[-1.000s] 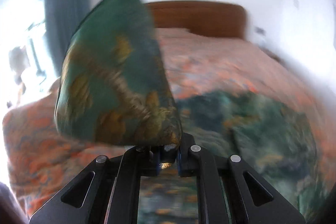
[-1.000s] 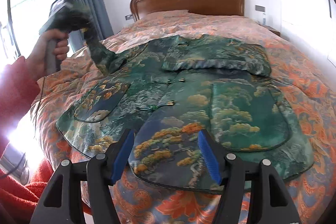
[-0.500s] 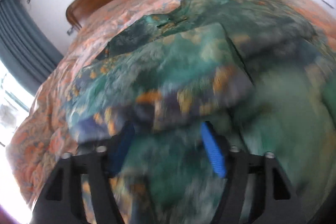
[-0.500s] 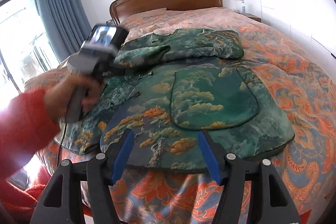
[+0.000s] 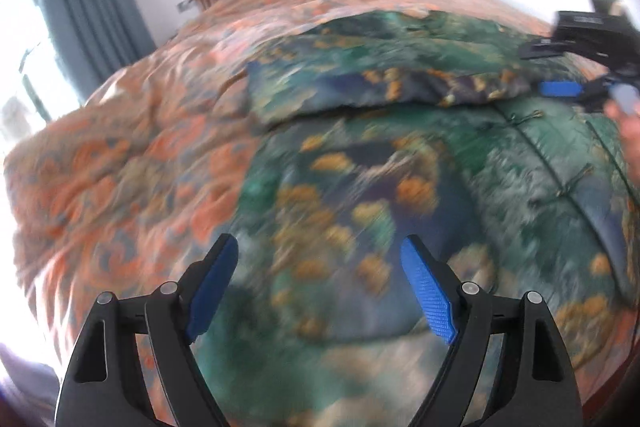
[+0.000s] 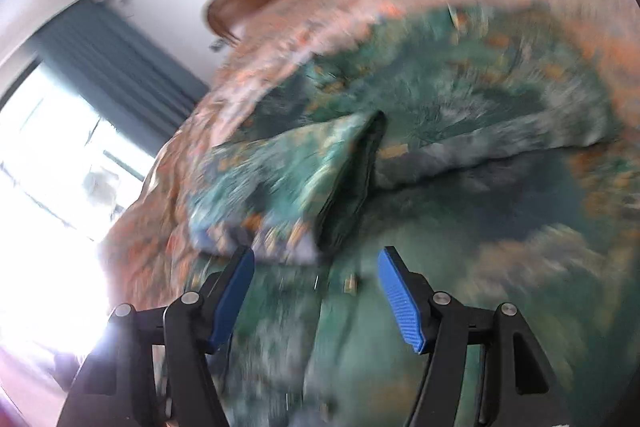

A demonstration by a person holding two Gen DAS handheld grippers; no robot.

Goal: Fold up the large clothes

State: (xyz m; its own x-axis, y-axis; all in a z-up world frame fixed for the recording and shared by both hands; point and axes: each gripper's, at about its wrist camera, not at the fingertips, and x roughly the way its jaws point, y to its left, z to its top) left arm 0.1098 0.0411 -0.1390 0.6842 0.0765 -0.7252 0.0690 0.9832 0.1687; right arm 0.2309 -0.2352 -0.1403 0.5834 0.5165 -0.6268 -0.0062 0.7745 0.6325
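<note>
On the bed [image 5: 132,163], the green jacket [image 5: 360,195] lies spread flat with both sleeves folded across its chest. Your left gripper [image 5: 320,283] and right gripper [image 6: 316,291] hover over it, jaws wide apart and empty. It looks soft, padded and probably slick, so pinch a thick hem edge, not a single layer.

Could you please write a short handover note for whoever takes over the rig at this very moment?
Left gripper: open, empty, over the green jacket.
Right gripper: open, empty, facing the folded-in sleeve.
The jacket lies front up on the orange bedspread.
Done: both sleeves appear folded across the chest.
Left: fold the body, probably hem up to collar, then smooth it.
</note>
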